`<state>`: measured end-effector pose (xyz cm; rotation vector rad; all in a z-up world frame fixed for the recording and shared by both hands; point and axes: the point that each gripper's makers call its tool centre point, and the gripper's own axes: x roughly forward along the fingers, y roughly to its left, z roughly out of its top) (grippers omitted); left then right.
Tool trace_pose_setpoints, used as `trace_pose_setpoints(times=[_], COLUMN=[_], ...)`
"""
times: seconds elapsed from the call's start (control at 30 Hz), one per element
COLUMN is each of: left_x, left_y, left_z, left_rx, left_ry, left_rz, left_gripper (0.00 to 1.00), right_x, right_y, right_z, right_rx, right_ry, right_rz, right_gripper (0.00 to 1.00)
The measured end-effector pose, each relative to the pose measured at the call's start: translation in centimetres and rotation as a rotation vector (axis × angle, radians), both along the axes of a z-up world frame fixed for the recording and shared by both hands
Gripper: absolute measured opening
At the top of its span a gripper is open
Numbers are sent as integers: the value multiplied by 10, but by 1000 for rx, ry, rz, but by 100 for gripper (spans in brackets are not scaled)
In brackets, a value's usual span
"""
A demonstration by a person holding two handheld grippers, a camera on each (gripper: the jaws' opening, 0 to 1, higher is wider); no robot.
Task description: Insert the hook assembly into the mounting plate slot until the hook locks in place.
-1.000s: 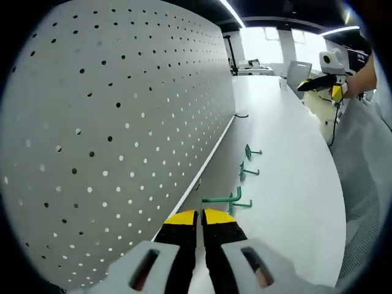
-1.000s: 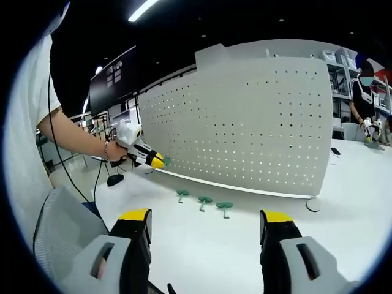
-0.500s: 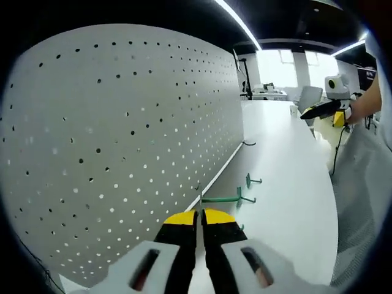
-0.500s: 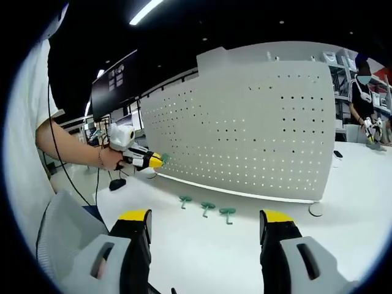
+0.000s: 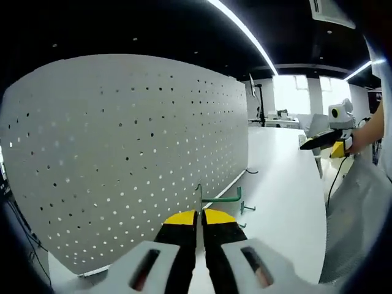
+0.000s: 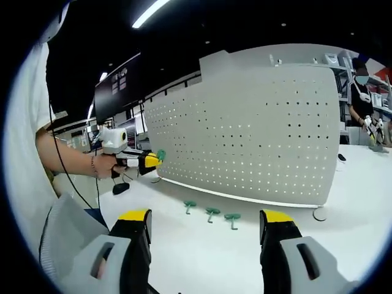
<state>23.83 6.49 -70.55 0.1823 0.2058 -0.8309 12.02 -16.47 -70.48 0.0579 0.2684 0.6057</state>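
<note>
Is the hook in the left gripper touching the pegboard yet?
Cannot tell. In the left gripper view the green hook, clamped in the left gripper, overlaps the pegboard. In the right gripper view it is too small to judge.

No readable text, label, brand, number or sign in either view. Dark wall screen (image 6: pixel 116 93) in right gripper view carries pale marks, too small and blurred to read. Perforated panel (image 5: pixel 122 159) bears holes, no lettering.
</note>
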Motion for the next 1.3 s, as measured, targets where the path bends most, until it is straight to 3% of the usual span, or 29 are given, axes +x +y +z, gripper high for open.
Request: trace_pose_setpoints(times=[0.6,0.8,1.13,1.3], left_x=[-21,-28,-27,-27], left_y=[7,9,7,5], left_z=[51,66,65,63], left_rx=[-178,-208,-210,-212], left_ry=[-74,-97,-98,-96], left_rz=[102,123,122,123], left_gripper=[3,3,3,3], right_x=[1,2,1,0], right_y=[4,4,4,7], right_z=[7,9,10,22], right_rx=[32,35,41,65], right_ry=[-19,-24,-25,-67], right_rz=[5,6,7,14], right_gripper=[70,69,69,69])
